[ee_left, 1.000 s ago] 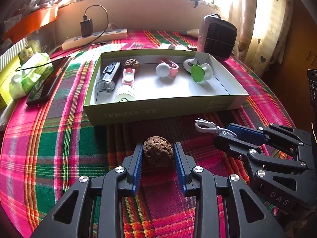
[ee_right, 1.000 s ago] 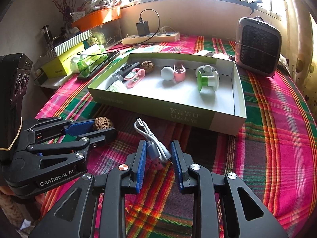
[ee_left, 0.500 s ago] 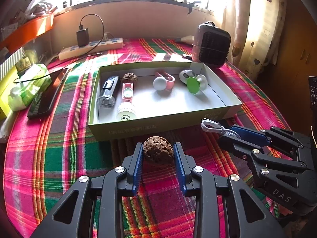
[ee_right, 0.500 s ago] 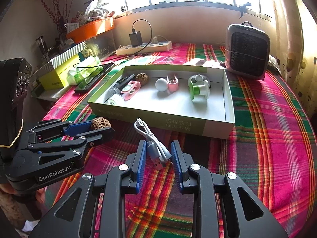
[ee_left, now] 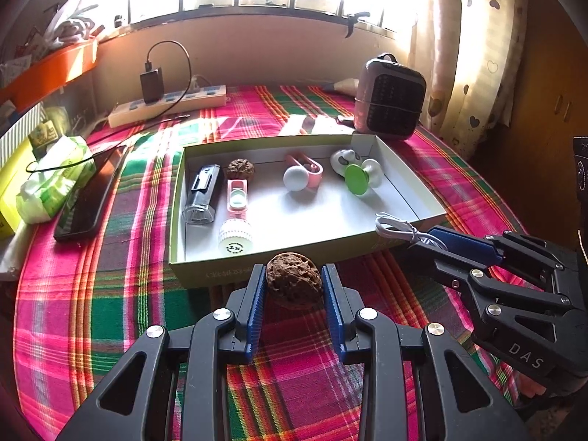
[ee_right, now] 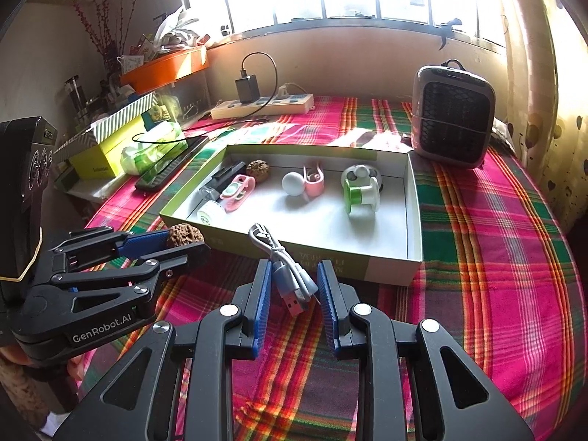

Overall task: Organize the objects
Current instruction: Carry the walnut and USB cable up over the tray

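Just before the near wall of the open box on the plaid desk, left claw grips a walnut, right claw clamps a bundled white USB cable, both held above the cloth.

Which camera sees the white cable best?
The right wrist view: the cable sits front and centre between the right gripper's fingers, plug showing. The left wrist view shows only its looped end sticking out past that gripper at the right.

Behind your work area sit a grey boxy fan heater, a white power strip and a black phone on the plaid-clothed table.
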A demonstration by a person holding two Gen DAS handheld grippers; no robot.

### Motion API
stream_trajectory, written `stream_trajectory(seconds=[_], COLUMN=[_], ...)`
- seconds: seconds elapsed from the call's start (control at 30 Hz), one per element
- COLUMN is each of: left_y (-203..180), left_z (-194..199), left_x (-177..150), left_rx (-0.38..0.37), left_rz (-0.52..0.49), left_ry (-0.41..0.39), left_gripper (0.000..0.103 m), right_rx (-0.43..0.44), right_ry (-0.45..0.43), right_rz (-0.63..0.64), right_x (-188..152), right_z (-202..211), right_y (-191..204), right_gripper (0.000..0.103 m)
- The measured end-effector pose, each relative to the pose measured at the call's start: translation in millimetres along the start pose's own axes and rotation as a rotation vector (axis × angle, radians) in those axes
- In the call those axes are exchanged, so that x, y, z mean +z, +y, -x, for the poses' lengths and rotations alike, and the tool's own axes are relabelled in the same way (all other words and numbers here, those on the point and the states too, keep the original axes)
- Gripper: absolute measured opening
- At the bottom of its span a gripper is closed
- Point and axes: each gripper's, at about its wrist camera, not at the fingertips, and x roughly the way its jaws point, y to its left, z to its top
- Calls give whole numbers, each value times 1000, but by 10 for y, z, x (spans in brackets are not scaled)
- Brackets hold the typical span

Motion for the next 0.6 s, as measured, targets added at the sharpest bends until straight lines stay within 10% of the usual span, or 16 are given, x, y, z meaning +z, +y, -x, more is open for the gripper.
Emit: stream_trajectory(seconds=[0.6], left_y=[30], left_z=[-135], left_x=[243], left_rx=[-6], left_rz=[-4], left_ry=[-13], left_gripper=[28], right_rx=[-38], right_ry=[-2], right_rz=[7], right_x=[270], right_z=[-167], right_y=[-97], right_gripper=[27])
